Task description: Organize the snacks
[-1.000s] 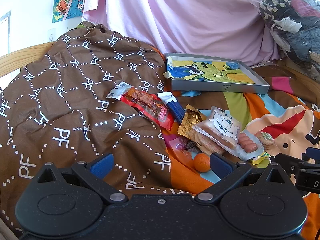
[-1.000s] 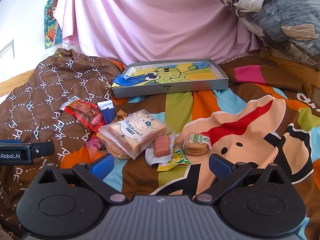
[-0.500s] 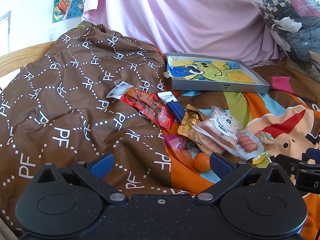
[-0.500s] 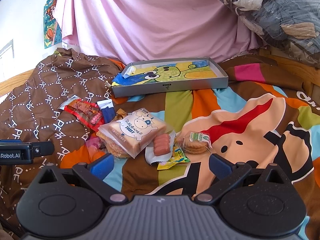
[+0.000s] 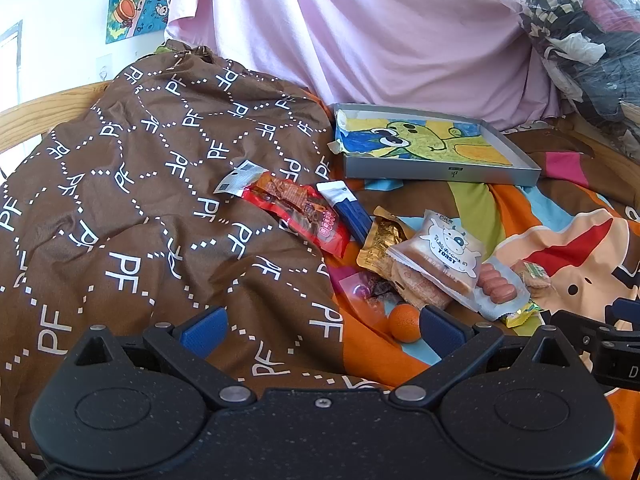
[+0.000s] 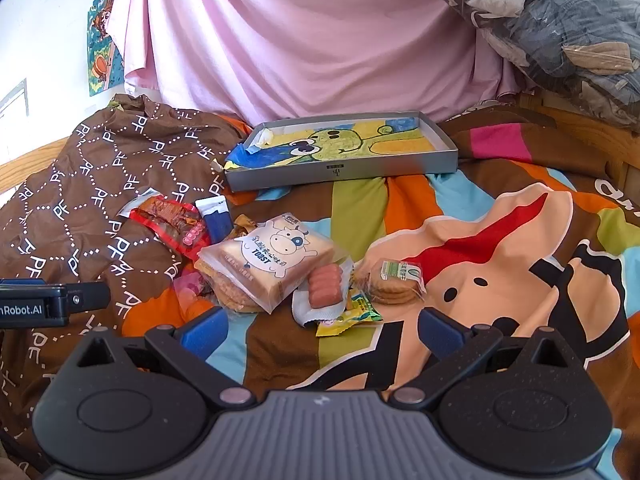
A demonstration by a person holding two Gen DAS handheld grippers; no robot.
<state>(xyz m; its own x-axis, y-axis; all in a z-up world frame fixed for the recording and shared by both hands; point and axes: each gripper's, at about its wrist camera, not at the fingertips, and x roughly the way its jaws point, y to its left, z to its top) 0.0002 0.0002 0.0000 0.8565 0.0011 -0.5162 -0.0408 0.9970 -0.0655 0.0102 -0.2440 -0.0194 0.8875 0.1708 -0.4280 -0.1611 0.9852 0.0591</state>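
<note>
A heap of snacks lies on the bed: a toast pack (image 6: pixel 267 265) (image 5: pixel 438 258), a pink sausage pack (image 6: pixel 325 290) (image 5: pixel 498 290), wrapped biscuits (image 6: pixel 390 282), a red snack bag (image 5: pixel 298 210) (image 6: pixel 172 226), a blue-and-white sachet (image 5: pixel 350 210), a gold pouch (image 5: pixel 382 242) and a small orange (image 5: pixel 404 322). Behind them sits a grey shallow tray (image 6: pixel 344 168) (image 5: pixel 440 170) lined with a cartoon drawing. My left gripper (image 5: pixel 320 328) is open over the brown cover, left of the heap. My right gripper (image 6: pixel 322 326) is open just in front of the sausage pack. Both hold nothing.
A brown patterned cover (image 5: pixel 132 208) is bunched up on the left. A colourful cartoon sheet (image 6: pixel 500 248) spreads to the right. A pink cloth (image 6: pixel 304 40) hangs behind, a wooden bed rail (image 5: pixel 36 116) runs at far left, and bagged clothes (image 6: pixel 560 28) are piled at upper right.
The right wrist view has shifted slightly; snacks and tray sit a little further left in it. The left gripper has barely moved. Nothing was taken hold of.
</note>
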